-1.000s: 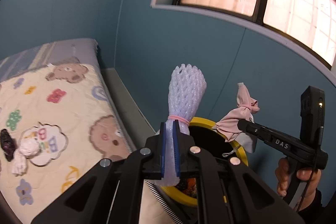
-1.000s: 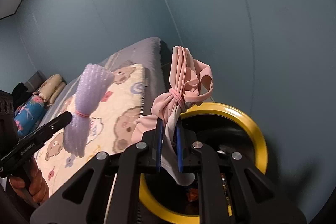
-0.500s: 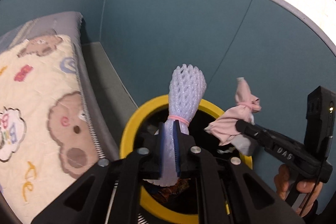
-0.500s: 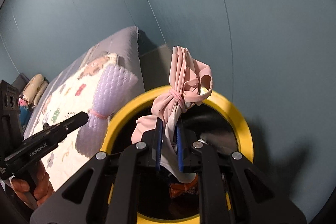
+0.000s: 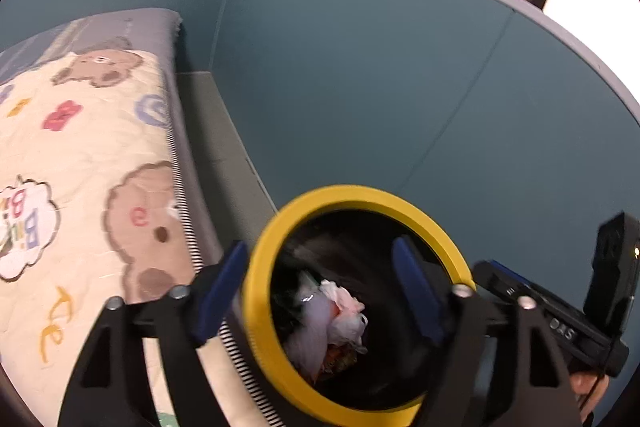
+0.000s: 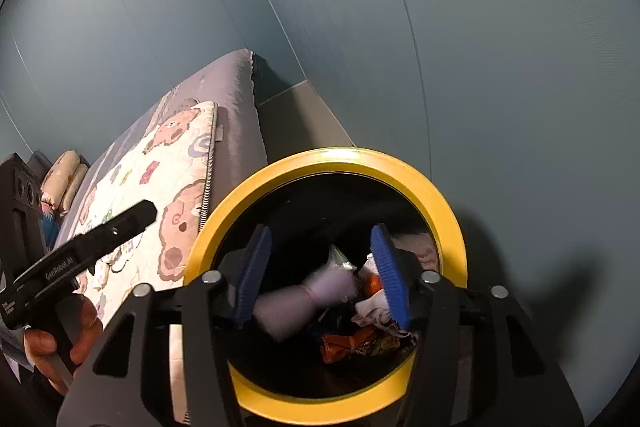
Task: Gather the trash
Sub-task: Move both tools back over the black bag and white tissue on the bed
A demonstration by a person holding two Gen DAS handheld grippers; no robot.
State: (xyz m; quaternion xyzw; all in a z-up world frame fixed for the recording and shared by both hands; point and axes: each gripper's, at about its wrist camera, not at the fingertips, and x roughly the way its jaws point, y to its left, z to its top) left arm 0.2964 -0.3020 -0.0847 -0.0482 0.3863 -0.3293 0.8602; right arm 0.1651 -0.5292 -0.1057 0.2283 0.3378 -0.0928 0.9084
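The foam net (image 6: 298,301) and pink cloth (image 5: 346,311) have dropped into the bin (image 6: 320,163); both tongs (image 5: 320,291) (image 6: 322,277) just spread, empty.

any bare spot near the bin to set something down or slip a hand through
Bare grey floor strip between the bed and the blue wall, behind the yellow-rimmed bin. The quilt looks bare. The bin's bottom is crowded with trash.

Foam net (image 6: 304,301), pink cloth (image 5: 346,311) inside bin (image 6: 400,167)
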